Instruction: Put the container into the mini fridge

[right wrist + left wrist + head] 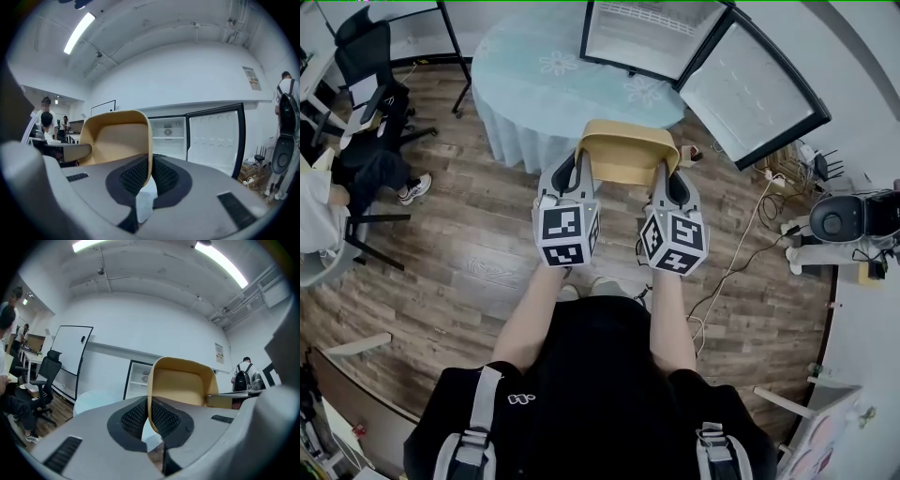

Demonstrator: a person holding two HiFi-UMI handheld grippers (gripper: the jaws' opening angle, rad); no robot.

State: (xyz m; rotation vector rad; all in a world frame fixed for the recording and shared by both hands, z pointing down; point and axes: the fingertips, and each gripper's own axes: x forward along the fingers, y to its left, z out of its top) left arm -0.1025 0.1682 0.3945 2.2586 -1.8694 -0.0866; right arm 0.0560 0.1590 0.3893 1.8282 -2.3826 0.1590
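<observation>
A tan plastic container (625, 155) hangs in the air in front of me, held between both grippers. My left gripper (578, 171) is shut on its left wall, and my right gripper (665, 178) is shut on its right wall. In the left gripper view the thin container wall (183, 380) runs down between the black pads of the left gripper (150, 416). The right gripper view shows the same on the container's (115, 138) other side, at the right gripper (151, 176). The mini fridge (652, 37) stands ahead with its door (750, 89) swung open to the right and white shelves (171, 136) visible.
The fridge sits on or behind a round table with a pale blue cloth (534, 80). A black office chair (366, 56) and a seated person (319, 206) are at the left. Cables (741, 253) and a black device (839, 220) lie at the right. A whiteboard (70, 357) stands far left.
</observation>
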